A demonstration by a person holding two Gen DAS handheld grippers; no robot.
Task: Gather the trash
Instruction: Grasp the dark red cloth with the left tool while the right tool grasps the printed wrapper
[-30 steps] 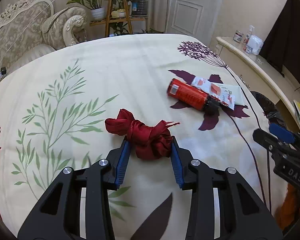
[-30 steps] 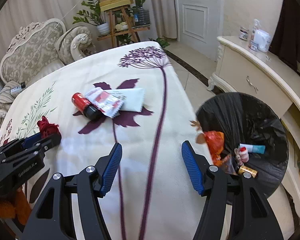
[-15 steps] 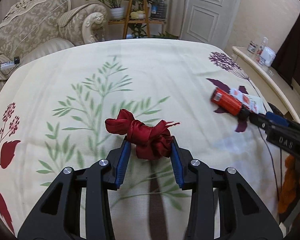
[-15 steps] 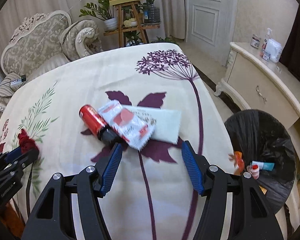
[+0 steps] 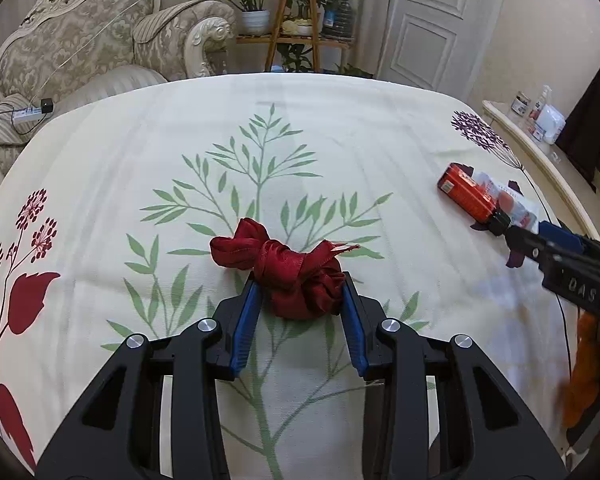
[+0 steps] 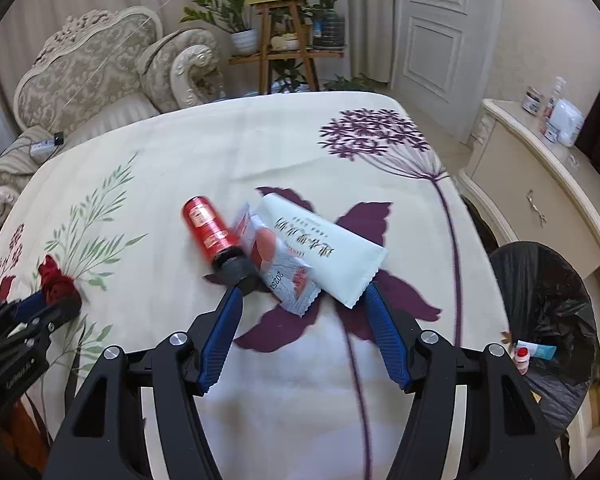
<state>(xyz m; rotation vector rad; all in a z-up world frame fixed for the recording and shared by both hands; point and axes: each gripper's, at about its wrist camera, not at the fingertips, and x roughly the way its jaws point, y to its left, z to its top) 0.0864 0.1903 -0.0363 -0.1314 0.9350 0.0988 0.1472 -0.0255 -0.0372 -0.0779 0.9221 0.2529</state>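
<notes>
Left gripper (image 5: 300,292): we are clamping the red ribbon wad (image 5: 292,276). Right gripper (image 6: 304,300): jaws spread, we are straddling the wrappers (image 6: 296,256) beside the red bottle (image 6: 210,230); advising lower, centred closure before binning (image 6: 548,320).

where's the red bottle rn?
Right wrist view, left of centre: the red bottle lies on the tablecloth, its dark cap near the right gripper's left finger, the snack wrapper against its right side.

You're in a home living room: ornate carved sofa (image 5: 80,52), wooden plant stand (image 6: 286,40) with potted greenery, white panelled door (image 6: 432,28), cream sideboard (image 6: 540,200) with bottles on top, floral tablecloth (image 5: 300,140), black-lined bin (image 6: 548,320) beside the table.
</notes>
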